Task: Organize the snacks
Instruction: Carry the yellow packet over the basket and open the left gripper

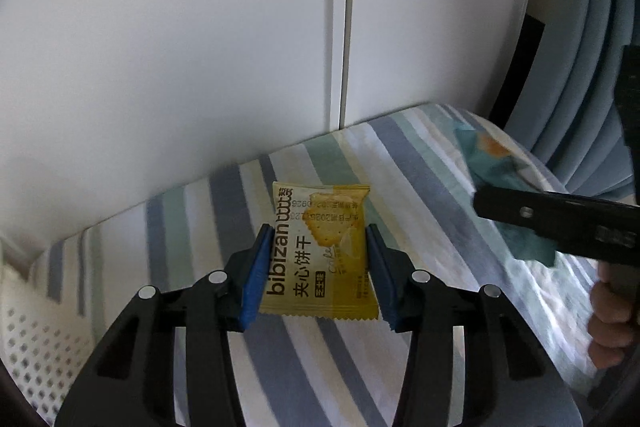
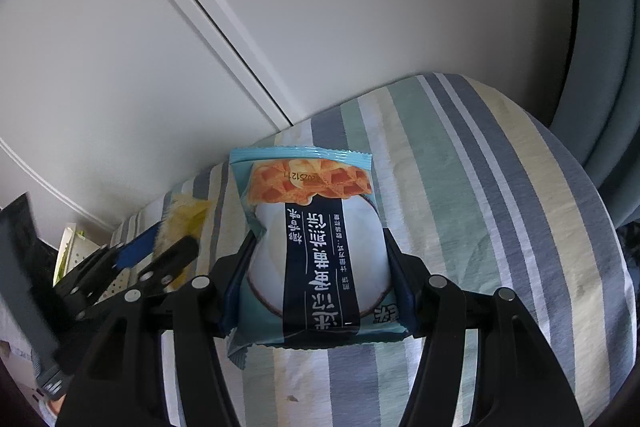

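Now | left gripper [image 1: 318, 259] clamps yellow packet [image 1: 320, 251] | right gripper [image 2: 320, 267] clamps blue packet [image 2: 312, 247] | striped sheet [image 2: 480, 187] edge near

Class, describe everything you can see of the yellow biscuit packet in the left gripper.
The yellow biscuit packet is a small glossy film sachet with serrated end seals, printed with "bibizan", Chinese characters and a square cracker picture. It looks sealed. The left gripper clamps its two side edges between blue pads, holding it above the striped cloth.

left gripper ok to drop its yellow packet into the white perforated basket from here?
Probably yes. The left gripper holds the yellow packet, and the white perforated basket sits low to its left with nothing between.
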